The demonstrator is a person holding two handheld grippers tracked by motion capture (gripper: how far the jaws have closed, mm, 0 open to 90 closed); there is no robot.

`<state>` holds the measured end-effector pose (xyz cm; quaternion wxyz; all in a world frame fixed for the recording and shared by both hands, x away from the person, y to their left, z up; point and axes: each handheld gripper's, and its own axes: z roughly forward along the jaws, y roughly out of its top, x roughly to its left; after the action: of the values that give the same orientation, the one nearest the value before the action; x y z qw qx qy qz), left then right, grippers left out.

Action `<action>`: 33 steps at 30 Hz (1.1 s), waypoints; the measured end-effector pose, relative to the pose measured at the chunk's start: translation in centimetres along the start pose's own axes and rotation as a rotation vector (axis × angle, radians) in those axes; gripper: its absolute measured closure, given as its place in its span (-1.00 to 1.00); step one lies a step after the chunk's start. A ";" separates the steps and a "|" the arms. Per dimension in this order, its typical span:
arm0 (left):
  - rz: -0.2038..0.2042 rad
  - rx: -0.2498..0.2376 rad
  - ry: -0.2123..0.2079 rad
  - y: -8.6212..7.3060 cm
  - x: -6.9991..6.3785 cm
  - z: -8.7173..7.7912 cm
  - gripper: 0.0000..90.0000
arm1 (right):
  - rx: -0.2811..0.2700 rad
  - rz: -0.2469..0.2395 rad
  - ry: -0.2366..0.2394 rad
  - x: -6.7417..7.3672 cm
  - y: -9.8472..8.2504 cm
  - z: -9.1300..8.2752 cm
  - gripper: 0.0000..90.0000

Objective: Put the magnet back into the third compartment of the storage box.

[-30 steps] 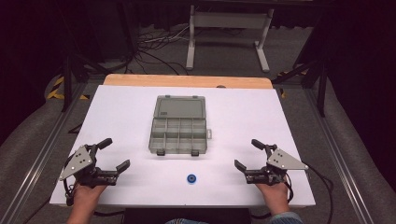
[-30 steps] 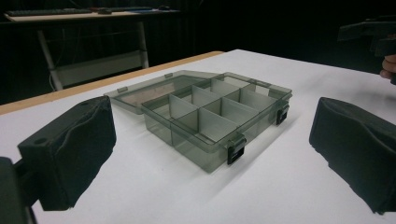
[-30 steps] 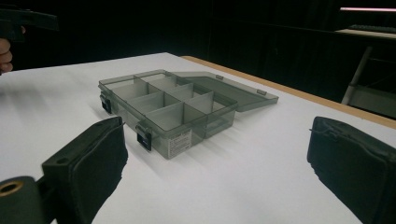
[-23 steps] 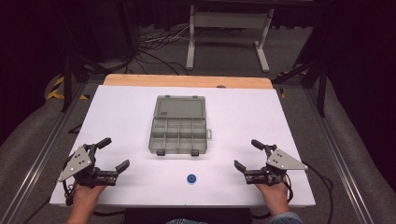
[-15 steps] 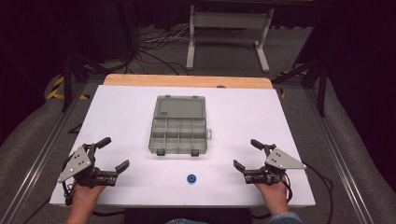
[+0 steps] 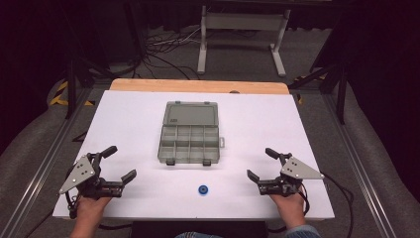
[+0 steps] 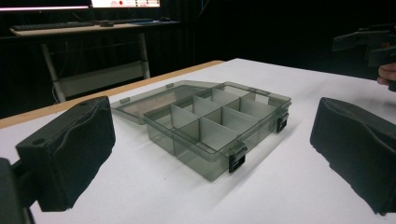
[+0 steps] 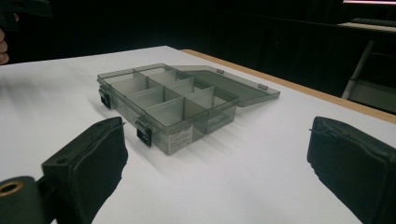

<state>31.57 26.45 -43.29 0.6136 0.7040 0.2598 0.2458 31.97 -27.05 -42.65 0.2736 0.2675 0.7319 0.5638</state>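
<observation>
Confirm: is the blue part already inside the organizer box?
No. The blue part lies on the white table, apart from the open organizer box, between both tongs.

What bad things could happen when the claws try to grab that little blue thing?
The blue piece is small and lies flat on the white table, so a wide-open claw like the right claw might nudge it away instead of gripping it. It also sits near the table's front edge, so a push could send it off. The open box looks light; bumping it with the left claw could slide it or flip its lid.
</observation>
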 end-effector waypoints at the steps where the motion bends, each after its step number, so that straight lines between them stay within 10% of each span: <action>1: 0.000 -0.002 0.002 0.0 0.0 0.0 -0.98 | 0.001 -0.001 0.000 0.0 0.0 0.0 -0.89; 33: 0.004 0.002 0.007 0.0 0.0 0.0 -0.98 | -0.001 0.000 0.017 0.2 0.4 0.4 -0.89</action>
<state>31.54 26.41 -43.26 0.6116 0.7041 0.2610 0.2492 32.11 -26.57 -42.36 0.2677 0.2625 0.7339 0.5665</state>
